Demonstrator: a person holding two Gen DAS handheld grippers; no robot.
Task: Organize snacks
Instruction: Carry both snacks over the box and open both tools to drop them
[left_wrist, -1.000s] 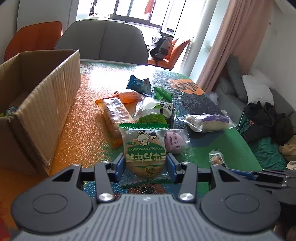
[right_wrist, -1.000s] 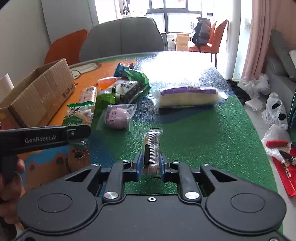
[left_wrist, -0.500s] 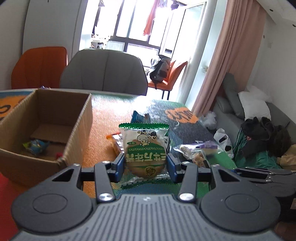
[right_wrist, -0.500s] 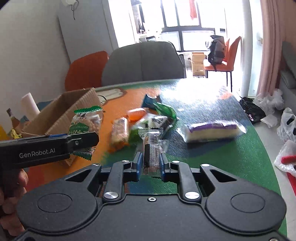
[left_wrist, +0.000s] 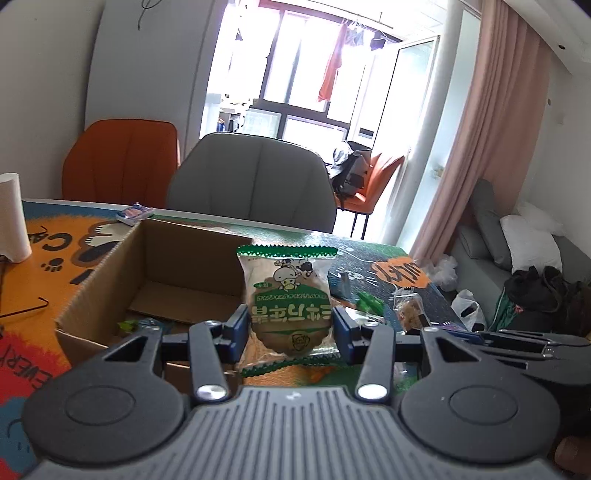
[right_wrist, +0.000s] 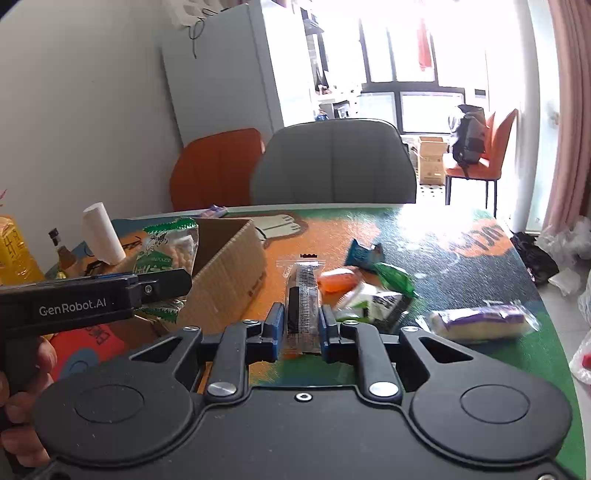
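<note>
Two grippers each hold a snack up above the table, beside the box.

The left gripper (left_wrist: 290, 328) is squeezed on a green cookie pack (left_wrist: 290, 299), which hides part of the cardboard box (left_wrist: 110, 273) behind it; small things lie in the box, too dark to make out. The right gripper (right_wrist: 302, 323) is squeezed on a thin clear snack stick (right_wrist: 303, 295), with the box ahead to its left and loose snacks (right_wrist: 373, 291) ahead to its right. The table (right_wrist: 461, 266) has an orange and green picture cover. A grey chair (right_wrist: 334, 162) stands behind the table, before bright windows.
</note>
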